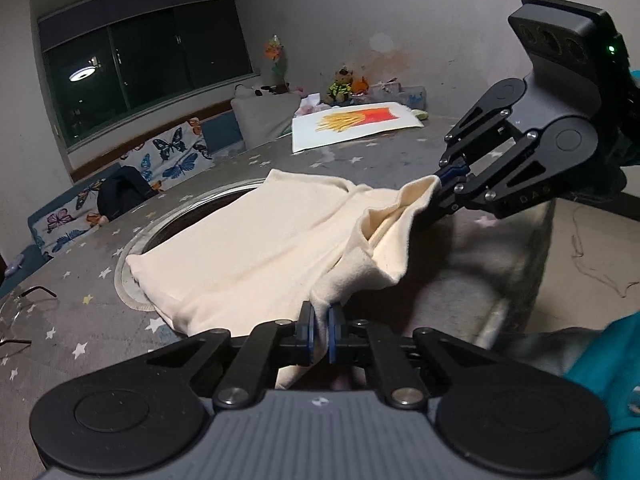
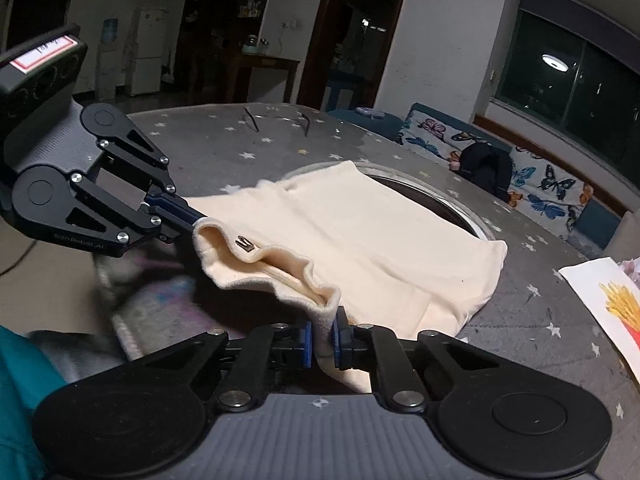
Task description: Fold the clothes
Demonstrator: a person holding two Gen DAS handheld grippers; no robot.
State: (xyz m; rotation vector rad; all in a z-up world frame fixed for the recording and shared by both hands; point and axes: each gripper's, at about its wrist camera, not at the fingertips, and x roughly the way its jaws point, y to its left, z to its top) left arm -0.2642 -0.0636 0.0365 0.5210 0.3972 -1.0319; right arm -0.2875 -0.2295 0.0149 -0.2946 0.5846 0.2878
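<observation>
Cream garment [image 1: 256, 256] on grey starred table [image 1: 100, 332], near edge lifted, left gripper [image 1: 320, 334] and right gripper [image 2: 322, 338] fingers each clamped on it

Garment [image 1: 256, 248]: lies on the table [image 1: 80, 320], over the round opening [image 1: 192, 212].
Near edge: lifted, left gripper [image 1: 320, 320] and right gripper [image 1: 446, 186] at its two ends.
Picture sheet [image 1: 352, 126]: on the table, behind the garment.
Glasses [image 2: 276, 118]: on the table, left of the garment.

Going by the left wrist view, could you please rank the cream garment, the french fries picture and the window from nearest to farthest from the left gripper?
From the left gripper:
1. Cream garment: clamped in its jaws, spread just ahead.
2. French fries picture: farther back on the table, slightly right.
3. Window: on the far wall, upper left.
</observation>
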